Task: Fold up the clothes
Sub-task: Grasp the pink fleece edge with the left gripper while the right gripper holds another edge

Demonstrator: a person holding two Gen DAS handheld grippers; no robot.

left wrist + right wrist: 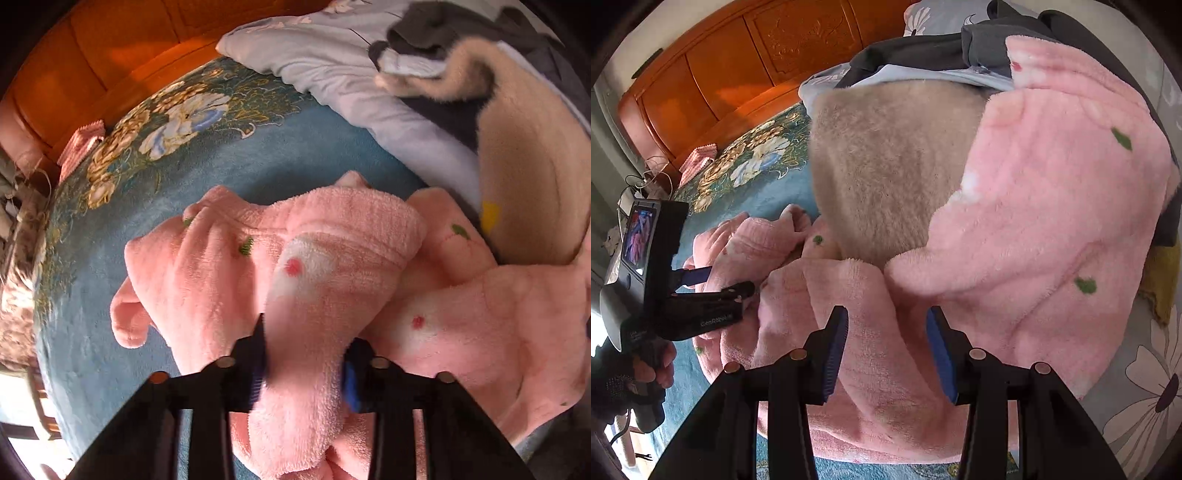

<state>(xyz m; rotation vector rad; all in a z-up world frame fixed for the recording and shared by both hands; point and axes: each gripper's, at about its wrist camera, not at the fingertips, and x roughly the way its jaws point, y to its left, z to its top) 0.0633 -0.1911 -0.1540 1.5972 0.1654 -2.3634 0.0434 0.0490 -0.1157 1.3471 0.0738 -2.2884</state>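
Left gripper (pixel 303 354) clamps a fold of the pink fleece garment (pixel 332 258) on the blue floral bedspread (pixel 258 147); right gripper (pixel 886 347) straddles fleece, grip unclear.

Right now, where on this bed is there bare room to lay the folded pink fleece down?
Free: the blue floral blanket between the pink fleece garment and the wooden headboard, and its strip to the garment's left. Crowded: the far side, where a pale grey quilt, dark grey clothing and beige fleece lining pile up.
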